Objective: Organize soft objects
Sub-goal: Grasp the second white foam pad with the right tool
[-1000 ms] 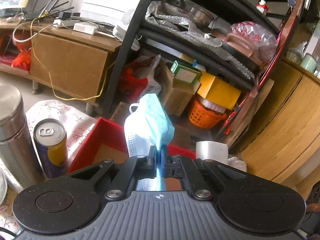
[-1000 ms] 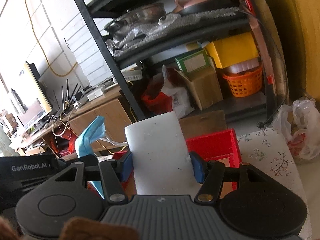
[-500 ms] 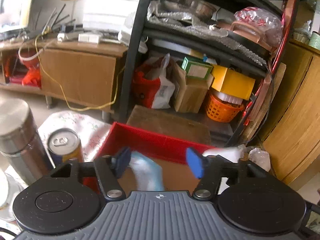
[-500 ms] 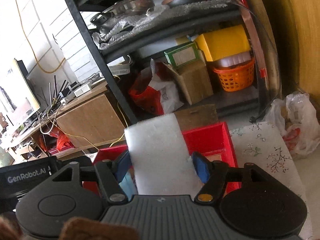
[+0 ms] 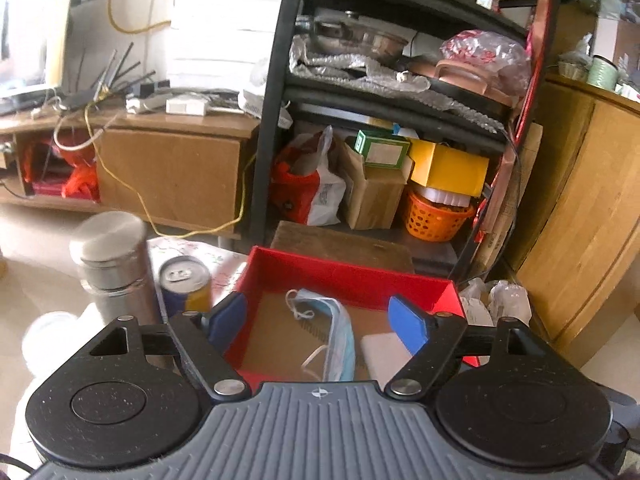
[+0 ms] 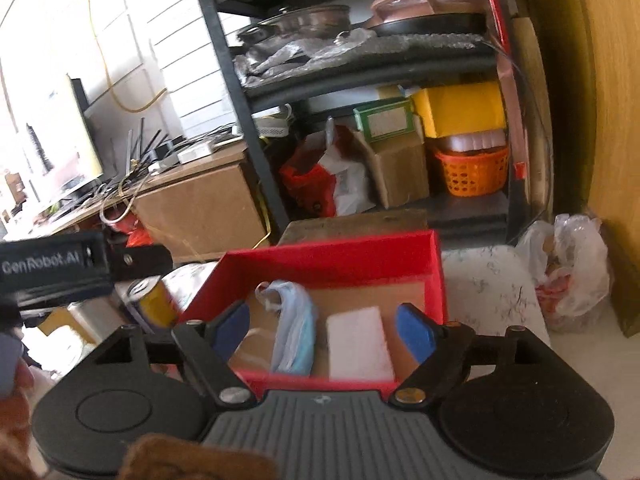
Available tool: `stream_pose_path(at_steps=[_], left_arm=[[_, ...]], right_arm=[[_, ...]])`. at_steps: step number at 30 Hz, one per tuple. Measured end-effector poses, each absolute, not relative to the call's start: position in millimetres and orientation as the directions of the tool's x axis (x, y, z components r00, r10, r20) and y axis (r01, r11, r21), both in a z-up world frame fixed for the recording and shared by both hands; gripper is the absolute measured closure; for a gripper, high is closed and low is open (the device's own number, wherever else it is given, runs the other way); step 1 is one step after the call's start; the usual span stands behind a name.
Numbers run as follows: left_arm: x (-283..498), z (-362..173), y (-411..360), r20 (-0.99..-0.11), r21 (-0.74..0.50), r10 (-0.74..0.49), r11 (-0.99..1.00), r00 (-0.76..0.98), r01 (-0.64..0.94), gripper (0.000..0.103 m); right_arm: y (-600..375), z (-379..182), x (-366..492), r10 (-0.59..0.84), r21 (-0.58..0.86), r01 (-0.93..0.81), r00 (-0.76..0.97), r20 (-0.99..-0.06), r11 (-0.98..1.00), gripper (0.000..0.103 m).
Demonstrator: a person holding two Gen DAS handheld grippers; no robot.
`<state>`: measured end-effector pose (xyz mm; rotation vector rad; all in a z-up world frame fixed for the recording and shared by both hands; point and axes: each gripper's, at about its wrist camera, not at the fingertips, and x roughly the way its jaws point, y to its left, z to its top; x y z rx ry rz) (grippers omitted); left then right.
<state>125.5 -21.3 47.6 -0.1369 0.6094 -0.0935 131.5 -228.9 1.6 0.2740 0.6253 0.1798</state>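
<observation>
The red box [image 5: 348,276] is the landmark. Inside it, on its brown floor, lie a blue mask [image 5: 340,332] and a white foam block [image 5: 382,354], side by side, the mask toward the box's left half and the block toward its right.

The left gripper [image 5: 318,322] hangs over the near edge of the box, tilted down toward its floor. Its jaws have just been opening and now stand released, wide apart; the mask lies below the gap, free of both blue pads [image 5: 406,326].

The right gripper [image 6: 324,334] hangs over the same near edge, angled down likewise. Its jaws have also just been opening and are released; the block [image 6: 358,342] and mask [image 6: 296,332] lie in the box [image 6: 320,264] below, neither touched by the pads.

Just left of the box stand a can [image 5: 186,286] and a steel flask [image 5: 112,264], on a flowered cloth [image 6: 492,292] that also shows right of the box. Behind the box rises a black shelf [image 5: 276,100].
</observation>
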Motion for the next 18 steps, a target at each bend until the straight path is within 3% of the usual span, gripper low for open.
stream_pose_path(at_steps=[8,18], left_arm=[[90.3,50.6,-6.2,-0.557,-0.101,-0.115,0.992,0.822,0.071,0.023],[81.6,41.5,12.4,-0.589,-0.090,-0.127,0.992,0.798,0.091,0.022]], right_arm=[[-206.0,1.7,104.0,0.306,0.275,-0.178,0.777,-0.550,0.945,0.042],[-172.2,-29.5,108.7,0.383,0.181,-0.352,0.675,-0.630,0.918,0.034]])
